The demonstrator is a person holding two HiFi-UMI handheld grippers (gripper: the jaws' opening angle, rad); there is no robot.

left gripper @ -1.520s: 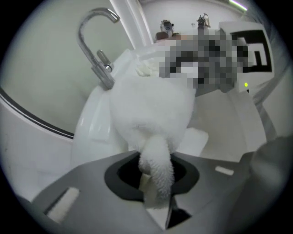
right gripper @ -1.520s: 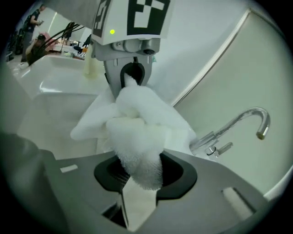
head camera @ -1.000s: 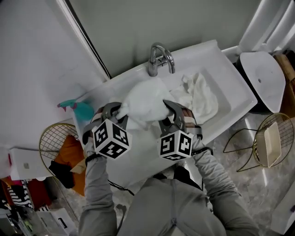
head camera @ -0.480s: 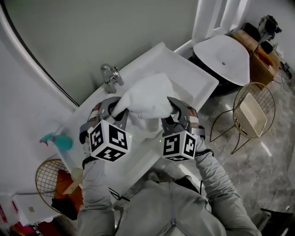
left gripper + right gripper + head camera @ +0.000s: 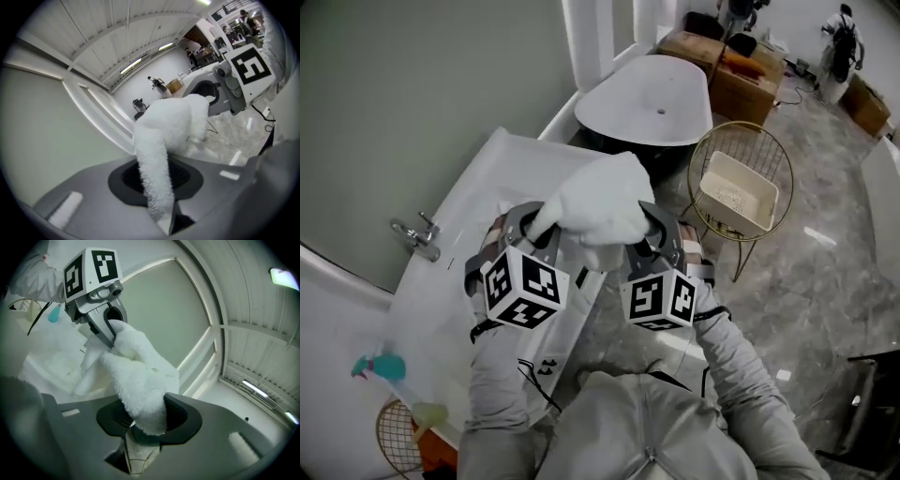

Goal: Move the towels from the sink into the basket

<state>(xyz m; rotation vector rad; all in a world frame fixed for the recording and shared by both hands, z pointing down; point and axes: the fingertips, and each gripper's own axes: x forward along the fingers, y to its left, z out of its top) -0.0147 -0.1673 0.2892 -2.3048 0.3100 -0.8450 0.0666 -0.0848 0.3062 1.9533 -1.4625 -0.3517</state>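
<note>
Now held aloft: fluffy white towel point(image 5: 598, 208), one end pinched in left claw point(image 5: 536, 223), other in right claw point(image 5: 652, 225), beside white rectangular sink point(image 5: 478, 225). Judged best: kept both pinches firm, centred over cream-lined gold wire basket point(image 5: 739, 192), lowered inside before letting go.

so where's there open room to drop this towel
The basket looks empty, with room for the towel. The marble floor right of it is bare too. Crowded: the boxes beyond the white tub, and the corner by the spray bottle.
</note>
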